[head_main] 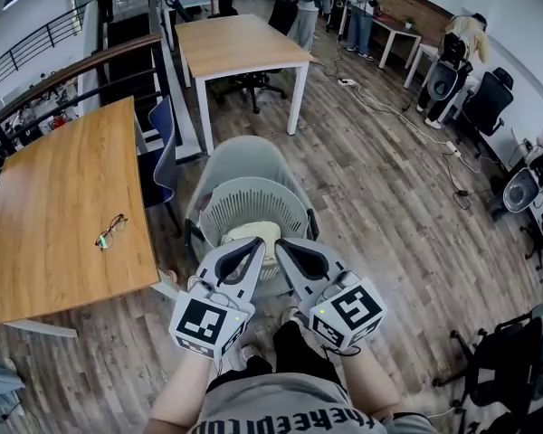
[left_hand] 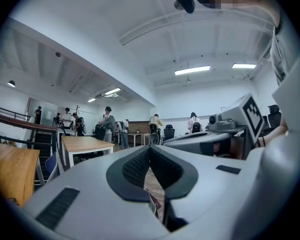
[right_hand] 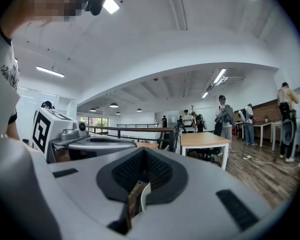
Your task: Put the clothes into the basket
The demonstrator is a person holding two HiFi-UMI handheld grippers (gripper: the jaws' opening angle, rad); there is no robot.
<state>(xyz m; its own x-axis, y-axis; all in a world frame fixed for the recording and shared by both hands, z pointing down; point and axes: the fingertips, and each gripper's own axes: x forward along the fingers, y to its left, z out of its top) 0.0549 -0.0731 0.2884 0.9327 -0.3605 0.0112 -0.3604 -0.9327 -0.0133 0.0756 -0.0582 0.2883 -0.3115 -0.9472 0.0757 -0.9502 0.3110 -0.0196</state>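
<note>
A grey slatted basket (head_main: pixel 253 204) stands on the seat of a grey chair (head_main: pixel 240 156) just ahead of me. A pale cream cloth (head_main: pixel 253 233) lies inside the basket. My left gripper (head_main: pixel 257 245) and right gripper (head_main: pixel 281 245) are held side by side, level, just above the basket's near rim. Both are shut with nothing between their jaws. In the left gripper view the dark pads (left_hand: pixel 140 166) meet; the right gripper view shows the same for its pads (right_hand: pixel 132 171). Each gripper view catches the other gripper's marker cube at its edge.
A wooden table (head_main: pixel 68 206) with a pair of glasses (head_main: pixel 109 231) stands at the left. A second wooden table (head_main: pixel 240 48) stands further back. Office chairs (head_main: pixel 484 102) and people are at the far right and back. A railing (head_main: pixel 36 80) runs along the upper left.
</note>
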